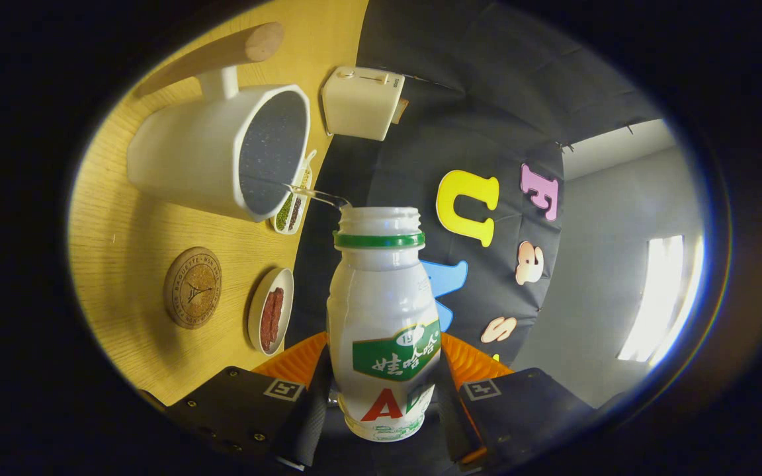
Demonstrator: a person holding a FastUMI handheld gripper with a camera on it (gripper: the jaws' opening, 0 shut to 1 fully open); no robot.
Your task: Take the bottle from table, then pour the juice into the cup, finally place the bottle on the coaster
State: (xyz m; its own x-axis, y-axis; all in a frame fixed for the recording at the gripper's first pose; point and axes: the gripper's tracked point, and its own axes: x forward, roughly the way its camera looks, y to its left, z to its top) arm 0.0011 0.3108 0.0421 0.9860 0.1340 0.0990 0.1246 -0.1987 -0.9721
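The claw grips the white bottle by its lower body, one finger pressed on each side. The whole view is rolled sideways, and a thin stream runs from the open mouth into the white cup. The cork coaster lies on the worktop near the cup.

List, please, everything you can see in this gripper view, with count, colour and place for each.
bottle: one, white with green neck ring, uncapped, between the fingers, tipped toward the cup.
juice stream: one, clear, thin, from bottle mouth into the cup.
cup: one, white with wooden handle, dark inside, on the table beyond the bottle.
coaster: one, brown cork, round, on the table beside the small dish.
small dish: one, white, holding something red.
narrow dish: one, white, beside the cup.
toaster: one, cream, past the cup.
table: one, light wood.
gripper: one, shut on the bottle.
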